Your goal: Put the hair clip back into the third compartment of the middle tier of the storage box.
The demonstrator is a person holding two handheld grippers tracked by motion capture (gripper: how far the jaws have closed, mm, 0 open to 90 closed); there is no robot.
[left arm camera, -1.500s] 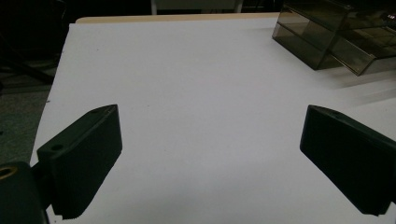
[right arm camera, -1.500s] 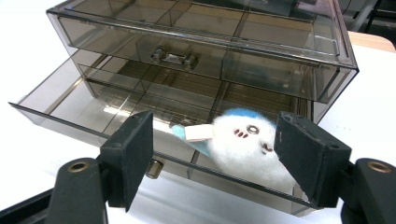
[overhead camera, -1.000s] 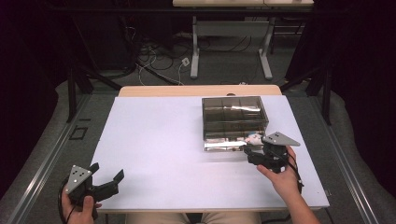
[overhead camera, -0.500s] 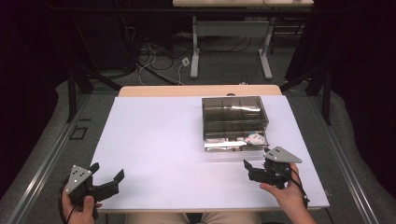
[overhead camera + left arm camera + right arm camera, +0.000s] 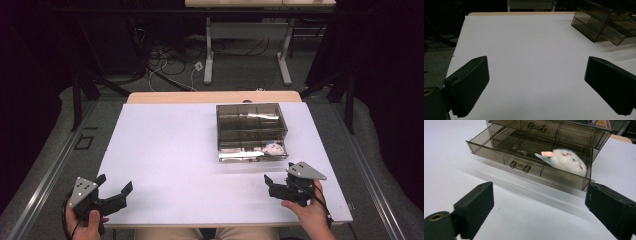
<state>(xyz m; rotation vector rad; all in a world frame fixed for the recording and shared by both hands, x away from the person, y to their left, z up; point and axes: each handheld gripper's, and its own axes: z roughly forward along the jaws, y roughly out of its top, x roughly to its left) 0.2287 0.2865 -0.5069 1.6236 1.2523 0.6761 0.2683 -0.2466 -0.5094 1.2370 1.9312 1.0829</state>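
The right gripper [image 5: 539, 212] view shows a white plush toy [image 5: 569, 161] lying in the open bottom drawer [image 5: 524, 167] of the smoky plastic box [image 5: 251, 131] on the desk [image 5: 175, 150]; from above it is a pale blob. Both grippers, left [image 5: 115, 192] included, hold their fingers wide apart, empty.

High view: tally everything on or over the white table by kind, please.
Smoky drawer organizer: 1
White plush toy in its open bottom drawer: 1
Handheld tongs: 2, left, right
Total: 4
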